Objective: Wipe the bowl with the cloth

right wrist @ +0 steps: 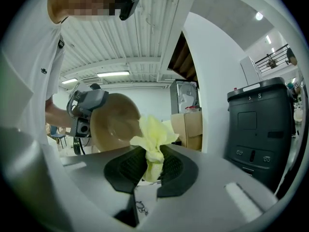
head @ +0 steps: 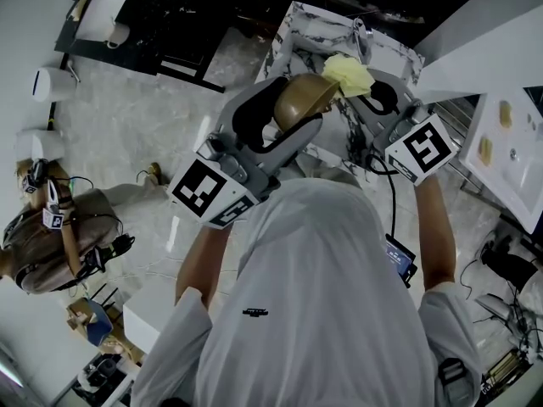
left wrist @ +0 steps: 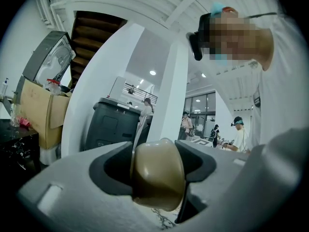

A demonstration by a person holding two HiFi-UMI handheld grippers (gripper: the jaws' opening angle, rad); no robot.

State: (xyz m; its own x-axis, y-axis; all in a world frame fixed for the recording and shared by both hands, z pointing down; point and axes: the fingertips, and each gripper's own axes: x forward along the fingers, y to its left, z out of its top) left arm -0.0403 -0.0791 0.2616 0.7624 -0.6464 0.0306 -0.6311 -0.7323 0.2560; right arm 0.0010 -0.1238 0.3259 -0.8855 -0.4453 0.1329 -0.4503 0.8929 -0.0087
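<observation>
My left gripper [head: 299, 113] is shut on the rim of a tan bowl [head: 304, 99], held up in the air and tipped on its side. In the left gripper view the bowl's rim [left wrist: 158, 174] fills the gap between the jaws. My right gripper [head: 372, 91] is shut on a pale yellow cloth [head: 349, 74], bunched and sticking out past the jaws. In the right gripper view the cloth [right wrist: 153, 142] stands just right of the bowl's open hollow [right wrist: 114, 123]; whether it touches the rim I cannot tell.
Below both grippers lies a marble-patterned white table [head: 307, 21]. A white counter [head: 509, 155] stands at the right. A person [head: 51, 236] crouches on the floor at the left. A dark bin [right wrist: 258, 129] and cardboard boxes [right wrist: 192, 127] stand behind.
</observation>
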